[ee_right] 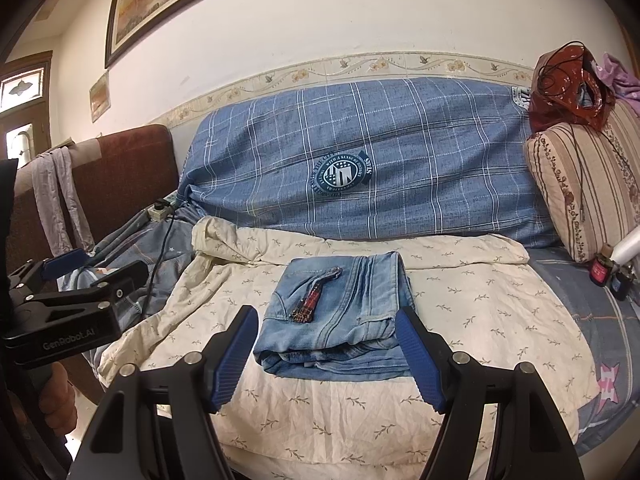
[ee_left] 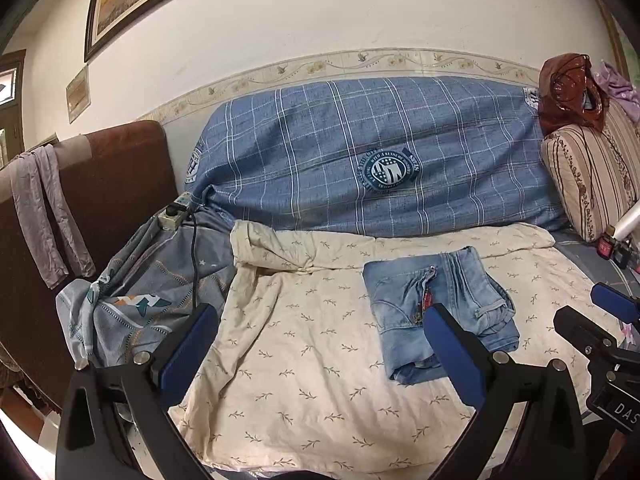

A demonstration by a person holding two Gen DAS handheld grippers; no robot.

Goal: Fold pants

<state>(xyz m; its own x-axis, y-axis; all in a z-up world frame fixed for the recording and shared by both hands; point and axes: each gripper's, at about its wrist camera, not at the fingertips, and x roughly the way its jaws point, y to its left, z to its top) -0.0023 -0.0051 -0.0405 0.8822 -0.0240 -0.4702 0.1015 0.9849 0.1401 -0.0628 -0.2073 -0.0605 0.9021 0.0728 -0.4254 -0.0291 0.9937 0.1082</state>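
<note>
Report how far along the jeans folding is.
Done: the jeans lie folded into a compact rectangle on the cream leaf-print sheet. In hand: nothing; the left gripper and right gripper are both open, and neither pinches the denim. Left: probably nothing beyond straightening the uneven layered edge at the near side, if a neater stack is wanted.
</note>
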